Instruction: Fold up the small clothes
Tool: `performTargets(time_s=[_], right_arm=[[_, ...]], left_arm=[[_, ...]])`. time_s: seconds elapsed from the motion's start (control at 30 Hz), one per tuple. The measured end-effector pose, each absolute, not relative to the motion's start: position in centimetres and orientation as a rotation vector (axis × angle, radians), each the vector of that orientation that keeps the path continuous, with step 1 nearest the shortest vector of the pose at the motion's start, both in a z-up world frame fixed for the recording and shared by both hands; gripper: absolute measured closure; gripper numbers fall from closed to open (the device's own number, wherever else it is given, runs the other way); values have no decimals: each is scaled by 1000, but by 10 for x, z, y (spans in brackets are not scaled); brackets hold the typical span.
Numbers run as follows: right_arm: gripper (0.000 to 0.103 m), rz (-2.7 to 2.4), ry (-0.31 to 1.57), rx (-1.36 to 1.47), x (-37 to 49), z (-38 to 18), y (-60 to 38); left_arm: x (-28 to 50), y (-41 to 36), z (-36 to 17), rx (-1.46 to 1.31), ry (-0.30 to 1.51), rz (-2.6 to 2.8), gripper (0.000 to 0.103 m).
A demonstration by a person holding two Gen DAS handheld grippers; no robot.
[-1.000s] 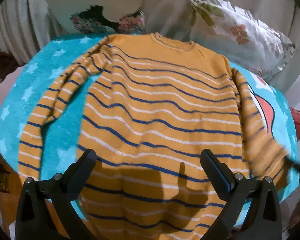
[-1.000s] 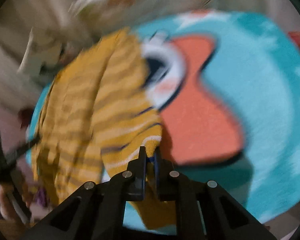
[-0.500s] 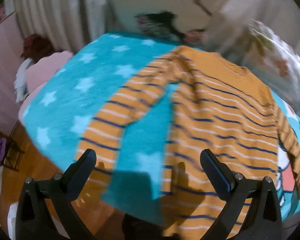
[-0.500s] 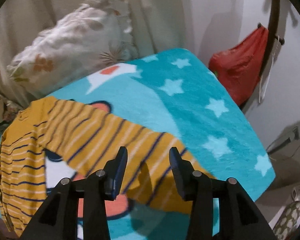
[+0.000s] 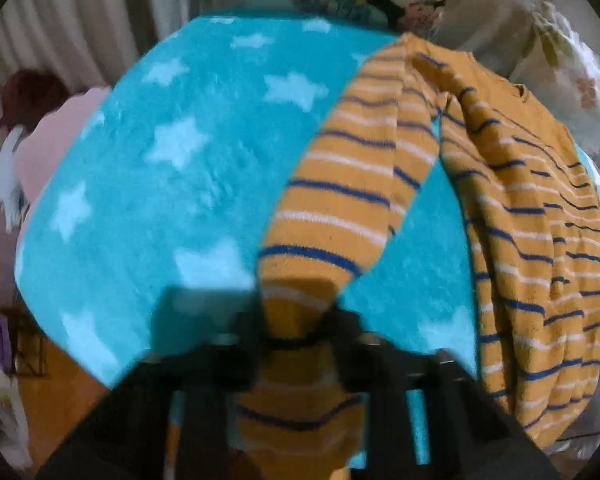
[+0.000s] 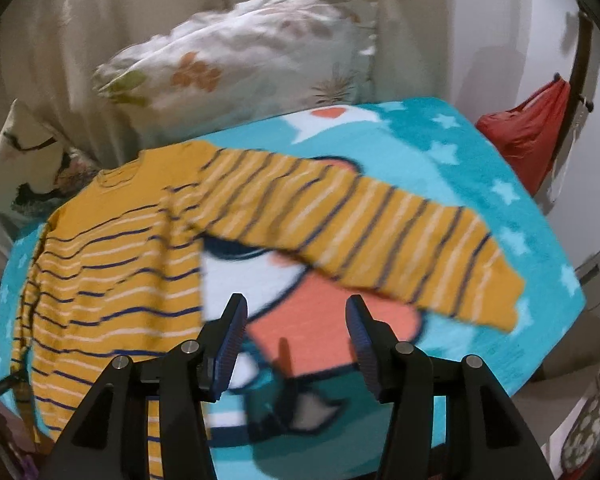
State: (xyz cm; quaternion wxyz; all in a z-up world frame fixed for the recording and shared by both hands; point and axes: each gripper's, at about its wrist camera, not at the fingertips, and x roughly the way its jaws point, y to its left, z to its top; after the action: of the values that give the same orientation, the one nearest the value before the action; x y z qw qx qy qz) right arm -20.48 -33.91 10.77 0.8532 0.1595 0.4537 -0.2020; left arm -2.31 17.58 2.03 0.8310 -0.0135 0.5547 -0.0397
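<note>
An orange sweater [image 5: 532, 240] with blue and white stripes lies spread on a teal star blanket [image 5: 160, 180]. Its left sleeve [image 5: 340, 200] runs down to my left gripper [image 5: 298, 320], whose jaws are closing with the cuff pinched between them; this view is blurred. In the right wrist view the sweater body [image 6: 112, 264] lies at left and the other sleeve [image 6: 380, 232] stretches out to the right across the blanket [image 6: 520, 240]. My right gripper [image 6: 296, 332] hovers above the blanket, its jaws opening with nothing between them.
Floral pillows [image 6: 252, 60] lean against the curtain behind the blanket. A red bag [image 6: 528, 136] hangs at the right wall. A pink bundle [image 5: 48, 140] sits off the blanket's left edge, and wooden floor [image 5: 60, 400] shows below the near edge.
My left gripper swung left from the sweater's hem to the left cuff and closed on it. My right gripper let go of the right sleeve, which now lies stretched out, and opened.
</note>
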Motion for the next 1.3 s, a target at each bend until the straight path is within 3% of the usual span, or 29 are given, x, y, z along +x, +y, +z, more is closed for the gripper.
performTargets(time_s=[0.17,0.27,0.37,0.4,0.47,0.77,0.93,1.17,1.23,1.27,1.3], right_arm=[[47,-383,959,286,-184,113,-275],[47,-345,989,241,-164,111,-232],[47,-277,1020,192,-142,108,-187],[47,-249,1027,180,-135,106,-173],[47,-160,1050,159,-120,102,-139],[47,281,1139,30,-37,85,39],[38,535,1139,-82,0,85,156],[37,680,1148,-291,35,42,298],[35,711,1246,-275,57,21,331],[23,709,1279,-258,67,14,343],[21,704,1256,-250,72,14,349]], left_arm=[[11,269,42,-167,1106,25,87],[34,321,48,-207,1082,97,71],[43,361,61,-236,1021,142,64],[41,371,64,-248,1005,143,54],[34,390,65,-308,984,144,46],[-34,432,52,-447,997,128,45],[-84,457,44,-515,988,202,42],[-159,502,34,-618,988,357,41],[-180,512,31,-649,992,409,41],[-186,516,31,-656,991,423,41],[-192,519,31,-665,988,441,41]])
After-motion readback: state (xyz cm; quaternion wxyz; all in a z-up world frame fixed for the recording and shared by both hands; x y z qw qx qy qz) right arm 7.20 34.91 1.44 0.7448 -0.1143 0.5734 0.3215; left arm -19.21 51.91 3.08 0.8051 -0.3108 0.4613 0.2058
